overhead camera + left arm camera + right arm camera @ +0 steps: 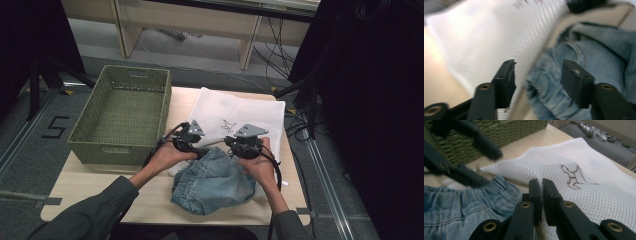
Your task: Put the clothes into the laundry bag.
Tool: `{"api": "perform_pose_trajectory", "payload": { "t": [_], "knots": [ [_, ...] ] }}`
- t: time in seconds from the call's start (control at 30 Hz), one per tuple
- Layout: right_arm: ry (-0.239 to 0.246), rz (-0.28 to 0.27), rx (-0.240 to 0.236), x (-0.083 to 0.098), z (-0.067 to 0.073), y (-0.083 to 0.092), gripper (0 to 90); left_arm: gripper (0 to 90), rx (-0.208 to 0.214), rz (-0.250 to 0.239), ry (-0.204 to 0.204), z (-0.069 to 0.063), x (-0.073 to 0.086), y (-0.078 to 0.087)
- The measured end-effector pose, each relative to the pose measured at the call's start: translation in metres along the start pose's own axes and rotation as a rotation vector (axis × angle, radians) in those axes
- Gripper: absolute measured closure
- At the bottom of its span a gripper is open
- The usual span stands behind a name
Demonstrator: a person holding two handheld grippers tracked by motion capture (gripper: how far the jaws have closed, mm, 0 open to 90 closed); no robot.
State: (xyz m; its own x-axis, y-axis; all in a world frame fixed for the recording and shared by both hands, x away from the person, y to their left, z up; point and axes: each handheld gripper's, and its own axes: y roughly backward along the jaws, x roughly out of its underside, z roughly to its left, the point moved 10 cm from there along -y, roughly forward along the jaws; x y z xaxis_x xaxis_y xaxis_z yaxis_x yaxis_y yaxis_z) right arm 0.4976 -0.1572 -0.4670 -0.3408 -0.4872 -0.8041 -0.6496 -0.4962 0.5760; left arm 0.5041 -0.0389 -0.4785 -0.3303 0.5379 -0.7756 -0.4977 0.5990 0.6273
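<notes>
The tabletop [90, 185] is carrying a green woven basket [122, 112] at its left, with a white mesh bag [240, 112] lying flat just beside it. A crumpled pair of blue denim shorts [212, 182] is lying at the bag's near edge, overlapping it. The right gripper [541, 186] is pinching a fold of the mesh — fingers closed tight on it. The left gripper [537, 75] is hovering over the denim's edge, fingers parted, gripping nothing.
</notes>
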Motion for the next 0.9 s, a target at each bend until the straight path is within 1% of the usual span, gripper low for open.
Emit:
{"api": "perform_pose_trajectory", "payload": {
  "t": [0.03,0.07,0.1,0.13,0.17,0.2,0.23,0.27,0.3,0.33,0.37,0.4,0.43,0.47,0.5,0.53,0.57,0.63,0.67,0.7,0.73,0.77,0.8,0.83,0.87,0.9],
  "knots": [
    [0.007,0.001,0.006,0.000,0.000,0.001,87.2,39.6,-0.005,-0.002,-0.006,0.003,-0.001,0.000],
    [0.017,0.004,-0.001,-0.001,0.001,0.001,87.2,38.5,-0.010,0.001,-0.005,0.006,-0.002,-0.002],
    [0.020,-0.002,0.004,-0.002,0.001,0.001,87.3,36.9,-0.010,0.003,-0.008,0.007,-0.002,-0.006],
    [0.003,0.002,0.005,-0.003,0.001,0.003,87.4,35.6,-0.011,0.006,-0.014,0.008,-0.001,-0.013],
    [0.019,0.001,0.000,-0.004,0.001,0.003,87.5,34.2,-0.015,0.016,-0.012,0.008,0.001,-0.020],
    [0.041,-0.004,0.000,-0.005,0.000,0.003,87.6,32.4,-0.017,0.027,-0.020,0.007,0.002,-0.030],
    [0.023,0.002,0.001,-0.005,0.001,0.004,87.8,31.9,-0.013,0.031,-0.028,0.007,0.003,-0.035],
    [0.027,0.001,0.003,-0.005,0.002,0.003,87.9,33.3,-0.016,0.035,-0.034,0.007,0.004,-0.043],
    [0.041,0.001,0.007,-0.005,0.001,0.002,88.0,38.8,-0.020,0.046,-0.060,0.009,0.005,-0.048],
    [0.013,0.016,0.005,-0.003,0.003,0.002,88.2,52.6,-0.022,0.047,-0.095,0.010,0.005,-0.054],
    [0.028,0.012,0.008,-0.002,0.002,0.000,88.6,58.8,-0.027,0.047,-0.092,0.012,0.004,-0.057],
    [0.037,0.026,-0.001,0.001,0.003,-0.002,88.7,70.4,-0.020,0.040,-0.086,0.012,0.003,-0.058],
    [0.024,0.028,0.013,0.003,0.003,-0.003,88.7,77.0,-0.026,0.041,-0.090,0.013,0.002,-0.057],
    [0.032,0.032,0.006,0.005,0.002,-0.004,88.7,80.6,-0.034,0.043,-0.118,0.013,0.001,-0.054],
    [0.028,0.033,0.002,0.005,0.002,-0.004,88.7,82.1,-0.032,0.041,-0.116,0.012,-0.001,-0.051],
    [0.018,0.031,0.003,0.006,0.001,-0.003,88.4,82.7,-0.027,0.042,-0.125,0.013,-0.003,-0.047],
    [0.007,0.023,-0.002,0.005,0.001,-0.003,87.1,83.0,-0.023,0.042,-0.114,0.013,-0.004,-0.044],
    [-0.039,0.024,-0.036,0.002,0.005,0.003,81.1,83.4,-0.025,0.049,-0.104,0.015,-0.006,-0.037],
    [-0.084,0.026,-0.063,0.000,0.011,0.007,76.7,83.5,-0.016,0.054,-0.091,0.015,-0.005,-0.034],
    [-0.093,0.002,-0.072,-0.005,0.014,0.011,71.1,83.5,-0.009,0.062,-0.095,0.015,-0.004,-0.030],
    [-0.089,-0.003,-0.095,-0.009,0.019,0.016,64.9,83.4,-0.005,0.072,-0.095,0.014,-0.002,-0.027],
    [-0.089,-0.009,-0.132,-0.011,0.026,0.020,58.2,83.3,-0.001,0.079,-0.093,0.013,0.000,-0.024],
    [-0.094,0.022,-0.193,-0.010,0.036,0.026,54.3,83.3,0.005,0.087,-0.103,0.013,0.001,-0.020],
    [-0.085,0.030,-0.235,-0.009,0.047,0.031,50.6,83.2,0.005,0.088,-0.110,0.013,0.003,-0.016],
    [-0.069,0.044,-0.274,-0.006,0.058,0.036,48.3,83.1,0.007,0.087,-0.115,0.014,0.004,-0.011],
    [-0.044,0.058,-0.294,0.000,0.067,0.042,46.4,82.9,0.007,0.086,-0.112,0.015,0.005,-0.009]
  ]
}}
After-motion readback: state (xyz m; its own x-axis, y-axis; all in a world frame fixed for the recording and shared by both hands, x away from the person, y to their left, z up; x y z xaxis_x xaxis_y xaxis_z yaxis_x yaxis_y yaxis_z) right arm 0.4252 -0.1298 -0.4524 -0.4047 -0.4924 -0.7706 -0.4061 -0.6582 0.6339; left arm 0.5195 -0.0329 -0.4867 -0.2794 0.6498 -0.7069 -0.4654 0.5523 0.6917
